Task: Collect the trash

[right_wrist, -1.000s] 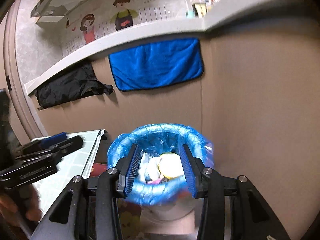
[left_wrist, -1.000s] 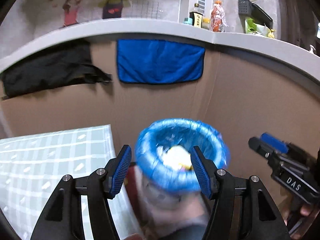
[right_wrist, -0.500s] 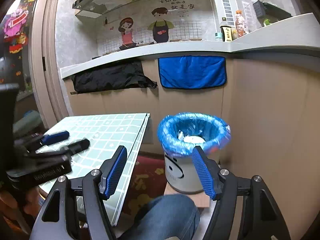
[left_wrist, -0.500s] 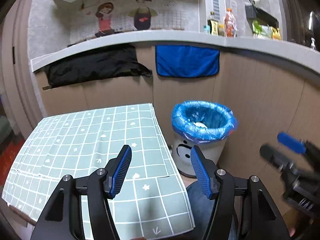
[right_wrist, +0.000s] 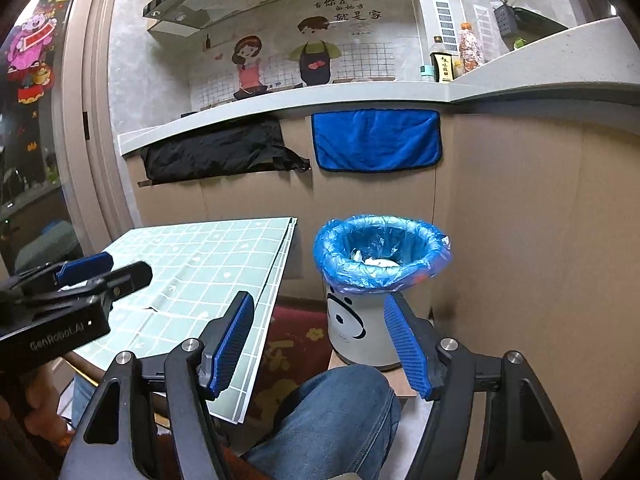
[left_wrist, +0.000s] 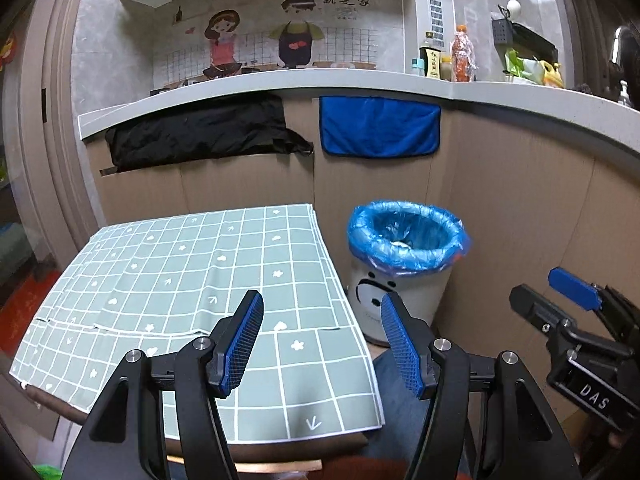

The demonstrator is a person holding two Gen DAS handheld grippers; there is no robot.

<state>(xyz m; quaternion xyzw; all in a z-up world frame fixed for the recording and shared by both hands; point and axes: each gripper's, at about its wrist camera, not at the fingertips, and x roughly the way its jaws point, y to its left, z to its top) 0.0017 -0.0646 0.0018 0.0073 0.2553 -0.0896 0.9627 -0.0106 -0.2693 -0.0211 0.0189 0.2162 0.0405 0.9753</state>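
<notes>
A white trash bin [left_wrist: 394, 294] [right_wrist: 362, 328] with a blue plastic liner [left_wrist: 404, 240] [right_wrist: 380, 256] stands on the floor beside the table. White crumpled trash [right_wrist: 378, 262] lies inside it. My left gripper [left_wrist: 322, 344] hangs open and empty over the table's near right corner, well back from the bin. My right gripper [right_wrist: 320, 346] is open and empty too, above a person's knee [right_wrist: 332, 416] in jeans, with the bin beyond it. Each gripper shows at the edge of the other's view, the right one [left_wrist: 560, 312] and the left one [right_wrist: 92, 276].
A table with a green checked cloth [left_wrist: 192, 300] [right_wrist: 192, 276] fills the left. Behind it a counter front carries a black cloth [left_wrist: 200, 136] and a blue towel [left_wrist: 380, 126]. Bottles [left_wrist: 460, 56] stand on the counter. A red patterned rug [right_wrist: 292, 344] lies below.
Both grippers pulled back from right over the bin, so the bin now sits farther off and the table has come into view. The right gripper's jaws spread wider.
</notes>
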